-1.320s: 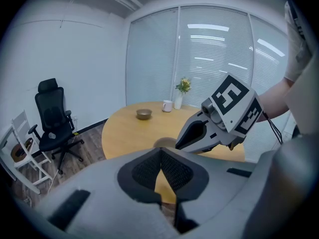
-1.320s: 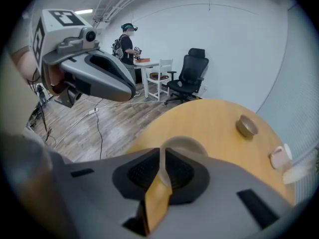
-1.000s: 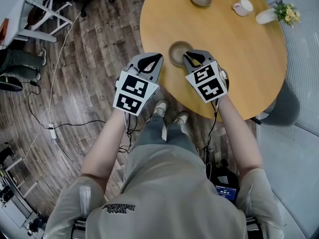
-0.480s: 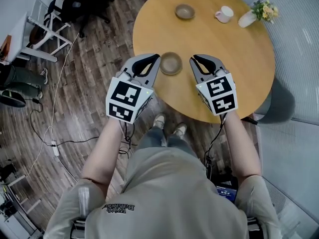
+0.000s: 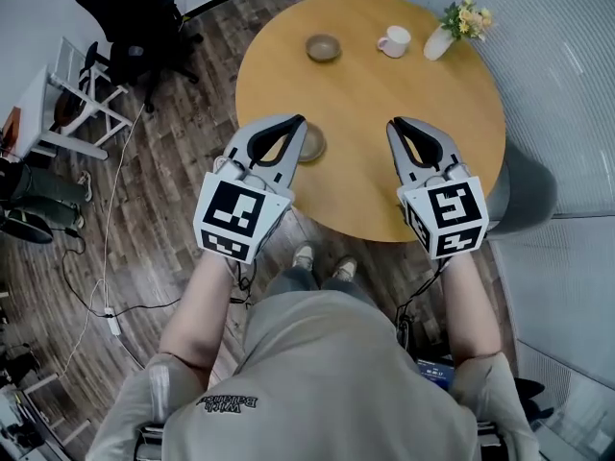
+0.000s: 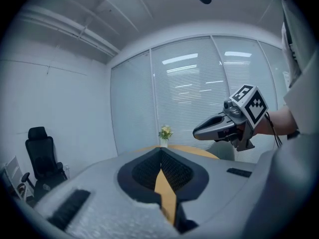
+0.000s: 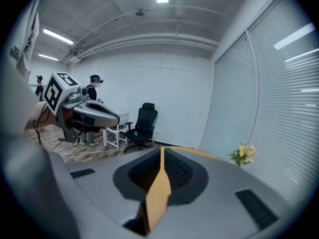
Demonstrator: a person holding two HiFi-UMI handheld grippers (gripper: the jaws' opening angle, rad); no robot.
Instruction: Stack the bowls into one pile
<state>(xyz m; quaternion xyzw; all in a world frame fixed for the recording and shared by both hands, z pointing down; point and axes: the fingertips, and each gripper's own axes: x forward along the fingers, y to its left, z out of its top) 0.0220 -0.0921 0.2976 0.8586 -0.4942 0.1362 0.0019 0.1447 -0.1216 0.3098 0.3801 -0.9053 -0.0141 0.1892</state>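
A brown bowl (image 5: 323, 47) sits at the far side of the round wooden table (image 5: 384, 104). A second brown bowl (image 5: 312, 146) sits near the table's left front edge, half hidden behind my left gripper (image 5: 299, 120). That gripper is held above it, shut and holding nothing. My right gripper (image 5: 396, 122), also shut and holding nothing, hovers over bare tabletop well to the right of this bowl. In the left gripper view the jaws (image 6: 160, 152) meet at their tips, and so do they in the right gripper view (image 7: 162, 149). Neither gripper view shows a bowl.
A white mug (image 5: 392, 39) and a white vase of yellow flowers (image 5: 452, 25) stand at the table's far right. A black office chair (image 5: 135, 36) and a white stand (image 5: 72, 113) are on the wood floor to the left, with cables. Blinds run along the right.
Both grippers have lifted and spread apart from the near bowl they flanked. The right one has moved further right. The left one now covers part of that bowl.
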